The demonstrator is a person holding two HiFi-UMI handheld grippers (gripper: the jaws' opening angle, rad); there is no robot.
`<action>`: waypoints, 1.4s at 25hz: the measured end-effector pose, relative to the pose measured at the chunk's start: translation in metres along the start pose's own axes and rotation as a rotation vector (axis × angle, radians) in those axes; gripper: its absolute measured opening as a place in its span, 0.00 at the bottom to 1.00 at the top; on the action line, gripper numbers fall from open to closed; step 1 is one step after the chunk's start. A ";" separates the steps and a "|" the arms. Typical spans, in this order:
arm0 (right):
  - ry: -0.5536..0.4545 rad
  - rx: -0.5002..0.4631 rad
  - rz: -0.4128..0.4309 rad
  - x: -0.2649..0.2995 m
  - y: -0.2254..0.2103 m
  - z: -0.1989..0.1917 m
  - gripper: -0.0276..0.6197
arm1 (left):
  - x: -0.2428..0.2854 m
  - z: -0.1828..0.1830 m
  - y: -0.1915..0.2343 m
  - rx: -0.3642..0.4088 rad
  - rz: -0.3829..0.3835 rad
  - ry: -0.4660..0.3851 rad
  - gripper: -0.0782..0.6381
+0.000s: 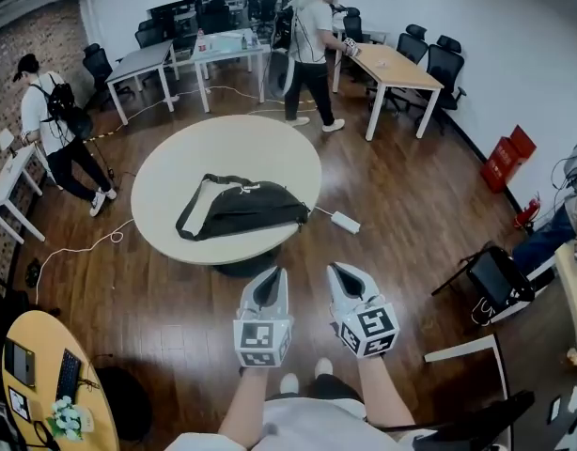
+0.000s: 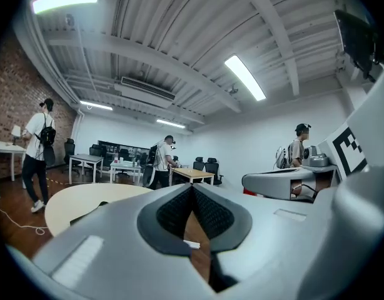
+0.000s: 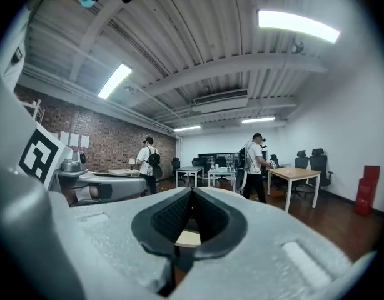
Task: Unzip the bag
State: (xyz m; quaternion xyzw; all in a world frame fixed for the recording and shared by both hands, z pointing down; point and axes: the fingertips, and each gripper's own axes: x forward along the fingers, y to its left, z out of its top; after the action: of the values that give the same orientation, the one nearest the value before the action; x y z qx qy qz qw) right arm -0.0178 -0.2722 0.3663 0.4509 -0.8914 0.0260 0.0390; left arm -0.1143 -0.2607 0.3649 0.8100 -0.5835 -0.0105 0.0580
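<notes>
A black bag [image 1: 243, 209] lies flat on the round beige table [image 1: 176, 172], its strap looped toward the left. Both grippers hang in front of the table's near edge, short of the bag and apart from it. My left gripper [image 1: 272, 275] is shut with nothing between its jaws, and my right gripper [image 1: 341, 272] beside it is shut and empty too. In the left gripper view the tips [image 2: 192, 187] meet, with the table [image 2: 79, 199] low at left. In the right gripper view the tips [image 3: 191, 192] also meet, and a strip of table shows behind them.
A white power adapter [image 1: 346, 222] with a cord lies on the wood floor right of the table. A black chair [image 1: 495, 278] stands at right, a desk with a keyboard [image 1: 44, 374] at lower left. Two people [image 1: 309, 40] stand by desks at the back.
</notes>
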 end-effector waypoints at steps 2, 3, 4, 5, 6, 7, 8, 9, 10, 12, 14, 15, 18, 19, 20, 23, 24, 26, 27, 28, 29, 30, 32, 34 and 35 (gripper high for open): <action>0.011 0.015 -0.007 0.016 -0.019 -0.006 0.03 | 0.023 -0.005 0.005 -0.007 0.000 0.015 0.13; 0.016 0.026 -0.010 0.025 -0.030 -0.010 0.03 | 0.035 -0.009 0.008 -0.009 0.000 0.025 0.13; 0.019 0.037 -0.012 0.035 -0.040 -0.014 0.03 | 0.048 -0.013 0.012 -0.010 0.001 0.036 0.13; 0.023 0.047 -0.011 0.047 -0.050 -0.019 0.03 | 0.062 -0.018 0.017 -0.009 0.005 0.046 0.13; 0.028 0.057 -0.008 0.062 -0.059 -0.022 0.03 | 0.078 -0.022 0.024 -0.006 0.012 0.056 0.13; 0.034 0.066 -0.003 0.077 -0.070 -0.025 0.03 | 0.095 -0.026 0.030 -0.002 0.018 0.069 0.13; 0.038 0.072 -0.001 0.092 -0.081 -0.027 0.03 | 0.114 -0.029 0.035 0.005 0.022 0.084 0.13; 0.037 0.065 -0.006 0.106 -0.094 -0.026 0.03 | 0.133 -0.032 0.039 0.013 0.020 0.099 0.13; 0.027 0.037 -0.018 0.120 -0.109 -0.023 0.03 | 0.153 -0.034 0.041 0.020 0.015 0.114 0.13; 0.002 -0.058 -0.040 0.146 -0.138 -0.017 0.03 | 0.189 -0.039 0.045 0.015 0.009 0.136 0.13; 0.000 -0.100 -0.035 0.173 -0.165 -0.019 0.03 | 0.220 -0.049 0.052 -0.001 0.019 0.165 0.13; 0.009 -0.087 -0.026 0.186 -0.176 -0.024 0.03 | 0.232 -0.055 0.056 -0.007 0.027 0.184 0.13; 0.064 -0.022 0.003 0.217 -0.202 -0.054 0.03 | 0.259 -0.079 0.069 -0.024 0.062 0.239 0.13; 0.088 -0.009 0.010 0.227 -0.208 -0.067 0.03 | 0.265 -0.087 0.075 -0.028 0.072 0.256 0.13; 0.115 0.003 0.017 0.237 -0.212 -0.082 0.03 | 0.271 -0.096 0.081 -0.030 0.080 0.274 0.13; 0.216 0.025 0.050 0.262 -0.212 -0.132 0.03 | 0.282 -0.128 0.098 -0.051 0.085 0.339 0.13; 0.247 0.028 0.066 0.269 -0.209 -0.148 0.03 | 0.285 -0.139 0.103 -0.064 0.083 0.360 0.13; 0.291 0.041 0.090 0.283 -0.202 -0.176 0.03 | 0.291 -0.159 0.110 -0.082 0.074 0.395 0.13; 0.308 0.056 0.094 0.289 -0.201 -0.189 0.03 | 0.295 -0.169 0.112 -0.086 0.067 0.413 0.13; 0.325 0.075 0.095 0.294 -0.199 -0.201 0.03 | 0.298 -0.179 0.114 -0.089 0.057 0.431 0.13; 0.346 0.095 0.097 0.298 -0.197 -0.213 0.03 | 0.301 -0.187 0.115 -0.092 0.047 0.450 0.13; 0.369 0.117 0.105 0.301 -0.195 -0.226 0.03 | 0.303 -0.195 0.115 -0.095 0.038 0.467 0.13; 0.405 0.155 0.133 0.309 -0.189 -0.249 0.03 | 0.305 -0.211 0.119 -0.104 0.027 0.497 0.13; 0.413 0.176 0.154 0.318 -0.188 -0.266 0.02 | 0.306 -0.227 0.121 -0.114 0.018 0.527 0.13; 0.413 0.184 0.159 0.322 -0.188 -0.273 0.03 | 0.305 -0.235 0.121 -0.120 0.012 0.543 0.13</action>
State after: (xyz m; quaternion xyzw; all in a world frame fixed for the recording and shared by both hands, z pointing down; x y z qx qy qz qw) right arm -0.0438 -0.6191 0.6706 0.3662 -0.8909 0.2017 0.1773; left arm -0.1113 -0.5680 0.6265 0.7746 -0.5498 0.1731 0.2602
